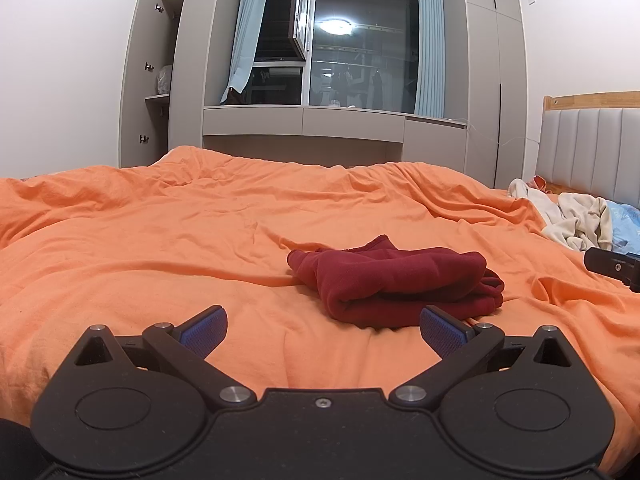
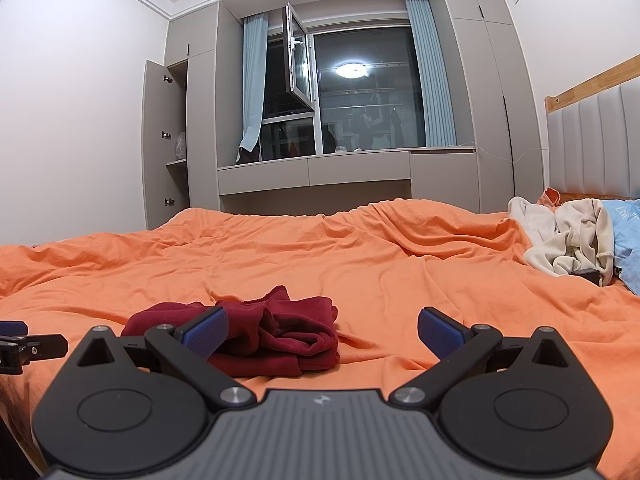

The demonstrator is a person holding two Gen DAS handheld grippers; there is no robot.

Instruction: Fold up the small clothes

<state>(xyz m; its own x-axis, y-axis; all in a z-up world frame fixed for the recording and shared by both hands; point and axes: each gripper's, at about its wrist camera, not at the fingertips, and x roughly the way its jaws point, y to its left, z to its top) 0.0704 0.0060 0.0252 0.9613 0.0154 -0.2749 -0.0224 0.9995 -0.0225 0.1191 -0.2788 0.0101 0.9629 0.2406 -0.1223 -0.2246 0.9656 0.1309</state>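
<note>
A dark red garment [image 1: 394,280] lies folded in a thick bundle on the orange bedspread [image 1: 160,240], at centre frame in the left wrist view and lower left of centre in the right. The left gripper [image 1: 323,326] is spread wide, empty, just short of the bundle. The right gripper [image 2: 322,328] is also spread wide and empty. Cream clothes [image 2: 568,236] sit crumpled at right.

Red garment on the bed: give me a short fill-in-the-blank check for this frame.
The dark red garment lies folded on the ____ bedspread.
Both the left gripper and the right gripper are ____.
The cream clothes lie near the ____.

Missing: orange; open; headboard
</note>
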